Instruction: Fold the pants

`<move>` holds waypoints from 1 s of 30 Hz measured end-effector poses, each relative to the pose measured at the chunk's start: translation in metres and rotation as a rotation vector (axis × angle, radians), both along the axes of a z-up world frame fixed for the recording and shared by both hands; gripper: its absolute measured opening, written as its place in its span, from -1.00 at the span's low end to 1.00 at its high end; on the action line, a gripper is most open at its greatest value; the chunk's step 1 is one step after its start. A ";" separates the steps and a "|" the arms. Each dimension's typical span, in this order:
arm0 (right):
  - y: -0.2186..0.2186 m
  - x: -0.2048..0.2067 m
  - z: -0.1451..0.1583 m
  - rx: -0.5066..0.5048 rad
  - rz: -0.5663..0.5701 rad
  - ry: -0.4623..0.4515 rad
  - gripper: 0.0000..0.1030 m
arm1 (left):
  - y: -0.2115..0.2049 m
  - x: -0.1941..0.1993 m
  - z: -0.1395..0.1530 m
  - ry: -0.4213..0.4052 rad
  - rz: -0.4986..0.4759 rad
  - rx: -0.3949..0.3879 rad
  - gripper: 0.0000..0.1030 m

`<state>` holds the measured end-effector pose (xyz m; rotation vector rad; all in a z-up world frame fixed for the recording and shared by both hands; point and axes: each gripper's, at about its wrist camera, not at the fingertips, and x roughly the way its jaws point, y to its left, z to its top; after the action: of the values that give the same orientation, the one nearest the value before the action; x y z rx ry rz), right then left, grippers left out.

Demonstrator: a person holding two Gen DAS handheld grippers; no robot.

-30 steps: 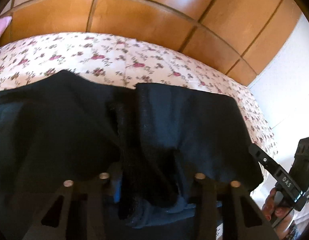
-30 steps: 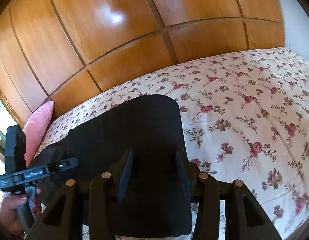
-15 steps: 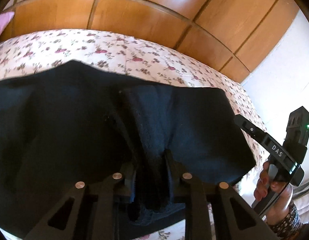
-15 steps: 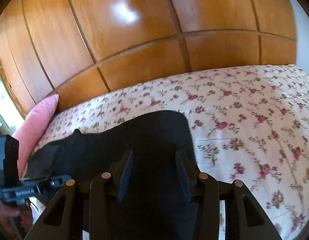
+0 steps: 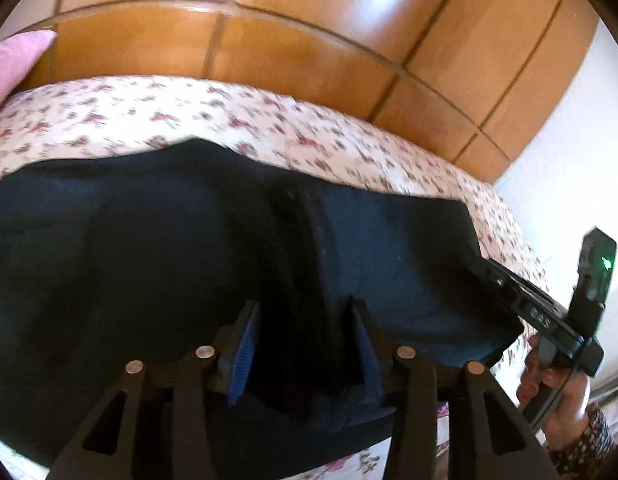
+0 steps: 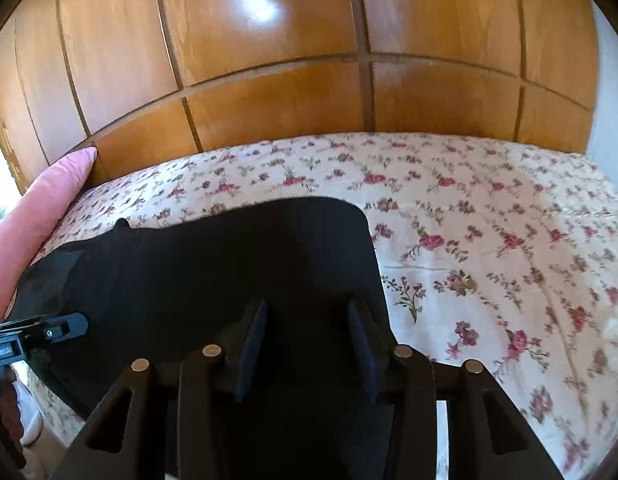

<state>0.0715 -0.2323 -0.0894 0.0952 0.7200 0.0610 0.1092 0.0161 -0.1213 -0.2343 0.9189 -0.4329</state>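
Left wrist view: the left tool (image 5: 305, 344) points down at dark pants (image 5: 149, 264) spread across a bed (image 5: 269, 124) with a flowered cover. Its jaws have just been opening; a thick bunched ridge of the cloth stands between the two fingers (image 5: 245, 344), and a gap shows on each side, so the pads do not press it. The picture is slightly blurred. Only this view shows the right tool (image 5: 489, 276) from outside, at the far right edge of the pants, with its tip against the cloth, a green light on its body and a hand (image 5: 557, 384) round its handle; whether it pinches the cloth cannot be told from here. A white wall (image 5: 569, 168) also shows here. Right wrist view: the right tool (image 6: 309, 344) sits over the rounded right end of the pants (image 6: 229, 264). Its jaws stand partly apart with flat cloth under and between them; I cannot tell if the pads grip it. Only this view shows the bare stretch of bed (image 6: 489, 240) to the right of the pants, and the whole pink pillow (image 6: 41, 216) at the left against the wood panels (image 6: 269, 40). The left tool (image 6: 65, 326) enters from the left edge, its tip at the pants' left end.
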 end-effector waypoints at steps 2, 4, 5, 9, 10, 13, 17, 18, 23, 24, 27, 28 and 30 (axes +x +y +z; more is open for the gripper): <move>0.015 -0.005 0.006 -0.005 0.041 -0.019 -0.13 | 0.015 -0.006 0.008 -0.036 0.040 0.002 -0.08; 0.032 -0.005 0.007 -0.003 0.094 -0.008 -0.13 | 0.029 -0.013 0.013 -0.067 0.092 0.023 -0.09; 0.040 -0.004 0.006 0.003 0.119 -0.003 -0.13 | 0.038 -0.017 0.015 -0.076 0.115 0.022 -0.09; 0.073 0.001 -0.003 0.016 0.208 0.021 -0.13 | 0.081 -0.030 0.017 -0.077 0.223 -0.012 -0.09; 0.083 0.003 -0.006 0.020 0.231 0.030 -0.13 | 0.093 -0.034 0.016 -0.069 0.255 -0.016 -0.09; 0.109 0.006 -0.014 0.015 0.294 0.041 -0.13 | 0.126 -0.047 0.014 -0.064 0.363 -0.036 -0.09; 0.138 0.008 -0.027 -0.028 0.357 0.049 -0.12 | 0.175 -0.068 0.009 -0.045 0.518 -0.076 -0.07; 0.142 0.008 -0.028 -0.044 0.356 0.043 -0.12 | 0.186 -0.073 0.006 -0.033 0.555 -0.087 -0.07; 0.137 0.008 -0.031 0.000 0.344 0.041 -0.12 | 0.232 -0.095 -0.010 0.049 0.712 -0.145 -0.07; 0.135 0.008 -0.031 0.018 0.341 0.043 -0.12 | 0.240 -0.099 -0.015 0.069 0.736 -0.168 -0.07; 0.133 0.008 -0.030 0.027 0.336 0.041 -0.12 | 0.264 -0.105 -0.034 0.138 0.790 -0.288 -0.07; 0.133 0.008 -0.030 0.023 0.336 0.039 -0.12 | 0.267 -0.103 -0.040 0.158 0.790 -0.321 -0.07; 0.132 0.007 -0.030 0.023 0.334 0.039 -0.12 | 0.273 -0.101 -0.050 0.183 0.791 -0.384 -0.07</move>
<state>0.0788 -0.0998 -0.1191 -0.0029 0.7690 0.3878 0.0078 0.2892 -0.1713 -0.9605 0.8385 0.1579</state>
